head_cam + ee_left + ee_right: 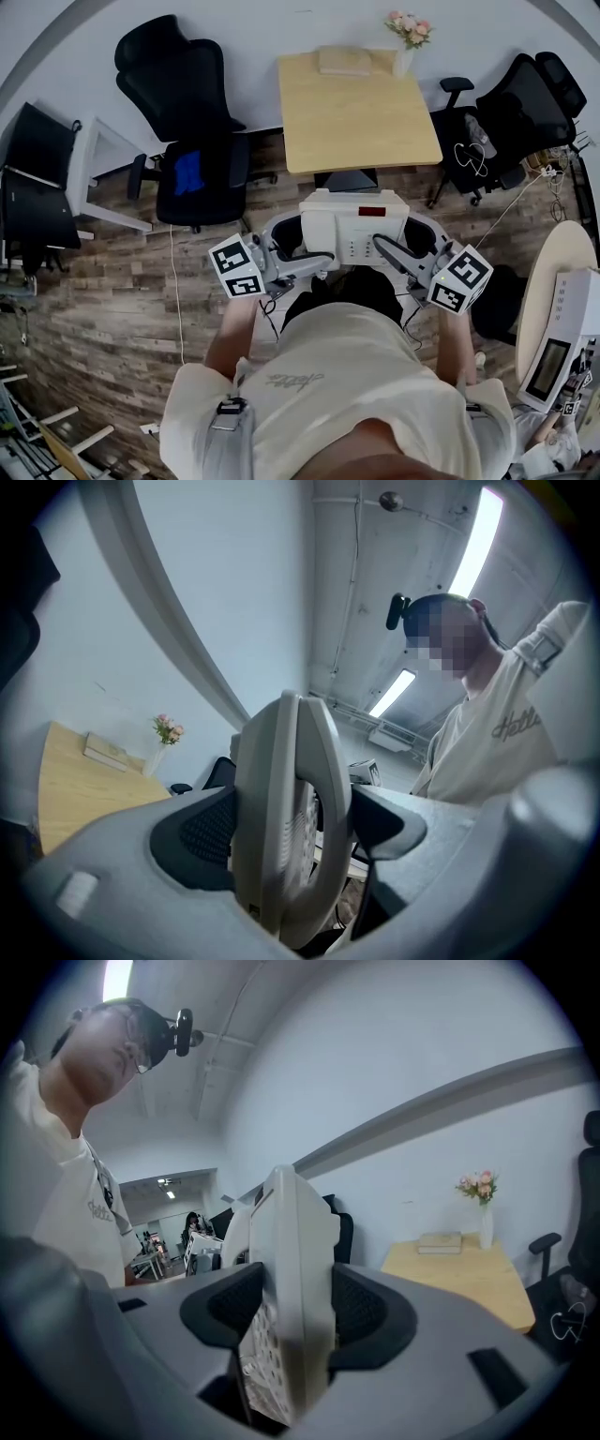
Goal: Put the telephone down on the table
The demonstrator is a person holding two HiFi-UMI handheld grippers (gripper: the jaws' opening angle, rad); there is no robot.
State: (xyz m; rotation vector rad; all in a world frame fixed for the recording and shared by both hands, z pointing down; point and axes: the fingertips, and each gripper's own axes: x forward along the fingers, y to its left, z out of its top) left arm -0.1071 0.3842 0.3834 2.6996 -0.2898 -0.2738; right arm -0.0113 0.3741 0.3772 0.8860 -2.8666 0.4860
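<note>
L gripper (pixel 305 251) & R gripper (pixel 405 246) both clamped on telephone (pixel 354 223), held airborne just short of table (pixel 356 122).

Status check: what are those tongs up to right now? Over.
Left tongs, right tongs: both shut on the phone. Phone held between them, not yet on the table. Table's near half bare; book, vase at far edge.

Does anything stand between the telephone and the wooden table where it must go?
Nothing visible does. The telephone, clamped by the left gripper and right gripper, hangs before the table, whose near part is bare; the book and flower vase stand at its far edge.
</note>
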